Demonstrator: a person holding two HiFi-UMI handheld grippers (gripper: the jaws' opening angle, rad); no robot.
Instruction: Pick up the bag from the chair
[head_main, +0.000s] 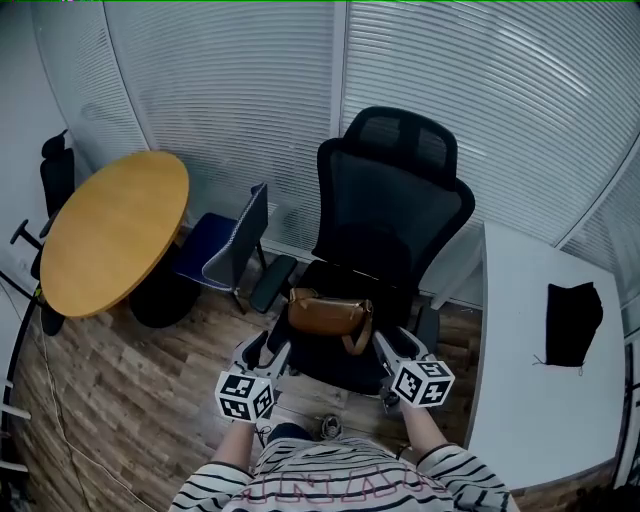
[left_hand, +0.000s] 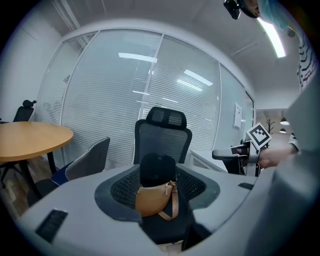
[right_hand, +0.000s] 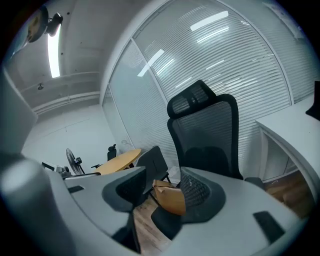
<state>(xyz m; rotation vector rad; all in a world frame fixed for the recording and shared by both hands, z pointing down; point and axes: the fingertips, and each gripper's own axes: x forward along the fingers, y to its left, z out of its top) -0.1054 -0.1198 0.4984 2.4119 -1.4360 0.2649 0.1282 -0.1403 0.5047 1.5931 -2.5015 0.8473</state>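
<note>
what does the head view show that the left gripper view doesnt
Only the head view: the black cloth-like item lying on the white desk, and the left gripper seen from above with its marker cube. Only the left gripper view: the ceiling light and a sheet on the far wall. Both: the brown bag on the black office chair, the round wooden table, the blue chair and the blinds.

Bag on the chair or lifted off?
On the chair. The bag lies on its seat; left gripper and right gripper open, short of it.
</note>
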